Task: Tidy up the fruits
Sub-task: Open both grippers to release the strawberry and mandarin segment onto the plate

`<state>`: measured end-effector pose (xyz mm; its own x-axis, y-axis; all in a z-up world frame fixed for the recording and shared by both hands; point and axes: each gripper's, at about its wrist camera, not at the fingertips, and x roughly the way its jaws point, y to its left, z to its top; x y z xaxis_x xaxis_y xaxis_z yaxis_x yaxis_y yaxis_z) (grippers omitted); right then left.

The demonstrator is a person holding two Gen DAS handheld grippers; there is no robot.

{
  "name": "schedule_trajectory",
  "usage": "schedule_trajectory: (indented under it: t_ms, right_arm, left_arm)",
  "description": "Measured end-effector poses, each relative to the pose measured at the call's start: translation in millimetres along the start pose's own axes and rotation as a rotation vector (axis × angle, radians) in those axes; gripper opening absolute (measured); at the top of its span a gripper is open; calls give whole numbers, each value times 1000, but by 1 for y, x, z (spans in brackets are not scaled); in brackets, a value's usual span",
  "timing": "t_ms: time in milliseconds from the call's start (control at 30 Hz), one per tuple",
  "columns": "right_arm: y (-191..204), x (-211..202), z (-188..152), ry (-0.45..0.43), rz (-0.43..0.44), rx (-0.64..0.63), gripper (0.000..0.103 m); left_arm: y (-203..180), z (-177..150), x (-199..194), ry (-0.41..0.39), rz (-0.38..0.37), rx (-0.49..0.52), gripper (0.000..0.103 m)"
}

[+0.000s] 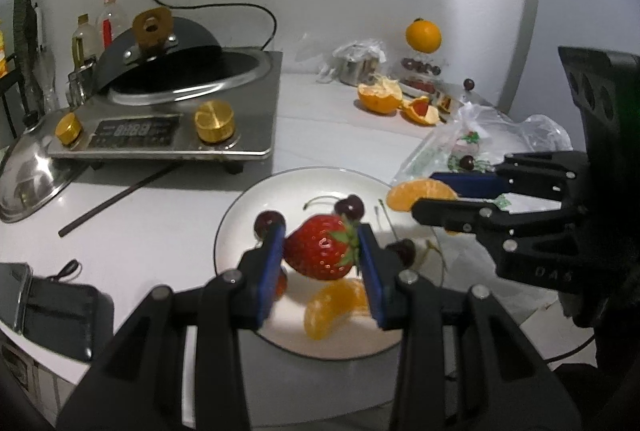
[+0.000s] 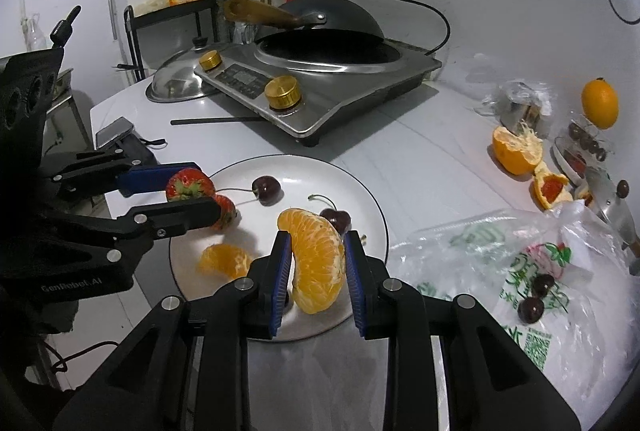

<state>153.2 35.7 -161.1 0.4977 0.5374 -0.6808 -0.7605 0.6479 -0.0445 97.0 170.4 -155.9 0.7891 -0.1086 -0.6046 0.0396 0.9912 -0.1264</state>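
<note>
Both grippers hover loaded above the round white plate (image 2: 372, 207): left gripper (image 1: 322, 251) clamps a red strawberry (image 1: 320, 251), right gripper (image 2: 316, 259) pinches peeled orange segments (image 2: 318, 259) (presumably for arranging).

Both grippers level over the table: the left gripper (image 1: 322, 251) clamped on its load, the right gripper (image 2: 316, 259) apparently pinching too.

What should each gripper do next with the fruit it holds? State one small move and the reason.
Probably lower both and release: the left gripper holds a strawberry and the right gripper an orange segment, both over the white plate where cherries already lie.
</note>
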Motion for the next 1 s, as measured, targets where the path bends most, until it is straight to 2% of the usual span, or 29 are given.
schedule_trajectory:
  t_ms: [500,1000]
  right_arm:
    - [-7,41,16,22,44,0,28]
    - [-8,66,10,65,67,13,28]
  left_arm:
    - [10,12,39,25,-13,10,38]
    - [19,4,63,95,-28,-3,39]
